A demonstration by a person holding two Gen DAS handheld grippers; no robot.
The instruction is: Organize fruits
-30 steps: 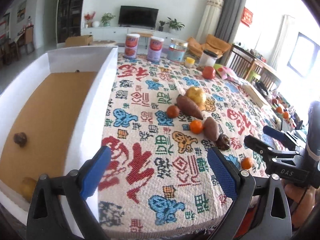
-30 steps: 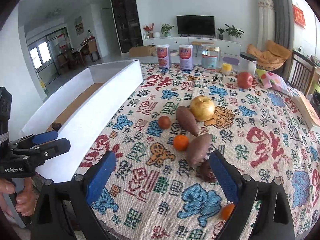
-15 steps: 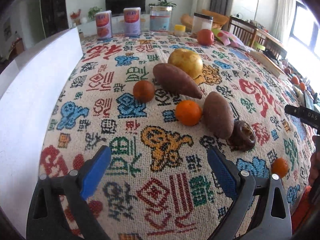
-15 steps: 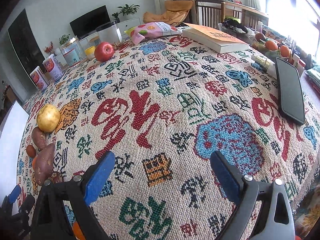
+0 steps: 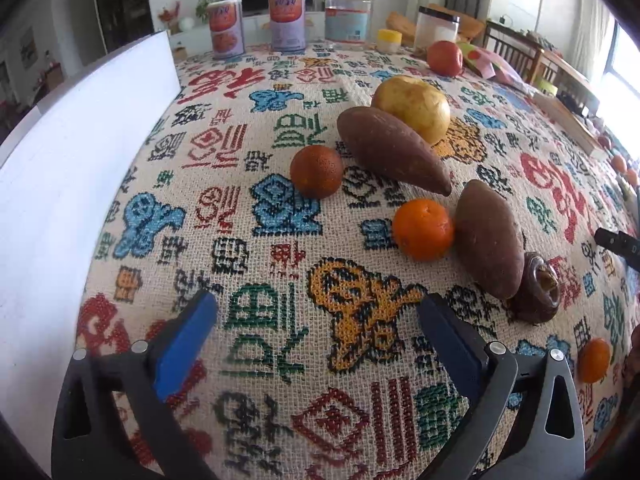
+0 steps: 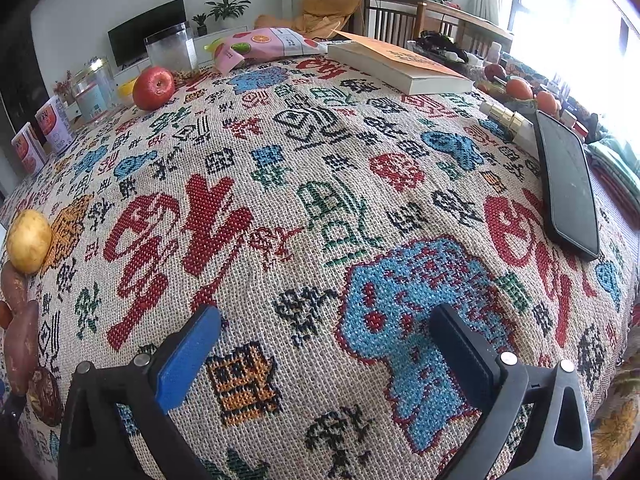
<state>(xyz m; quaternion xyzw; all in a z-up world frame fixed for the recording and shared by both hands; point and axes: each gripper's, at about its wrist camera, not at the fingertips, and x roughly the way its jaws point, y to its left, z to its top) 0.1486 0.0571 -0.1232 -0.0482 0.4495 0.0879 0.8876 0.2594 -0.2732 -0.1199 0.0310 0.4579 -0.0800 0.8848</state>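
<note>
In the left wrist view my left gripper is open and empty, low over the patterned cloth. Ahead of it lie an orange mandarin, a dark reddish mandarin, two sweet potatoes, a yellow apple, a dark brown fruit, a small mandarin at the right and a red apple far back. My right gripper is open and empty over bare cloth. The yellow apple and red apple show in its view.
A white box wall runs along the left. Cans and jars stand at the far edge. In the right wrist view a book, a snack bag and a black phone lie on the cloth.
My left gripper has moved forward and lower toward the fruit group, away from the box. My right gripper has swung right, from facing the fruit to facing the cloth near the phone.
</note>
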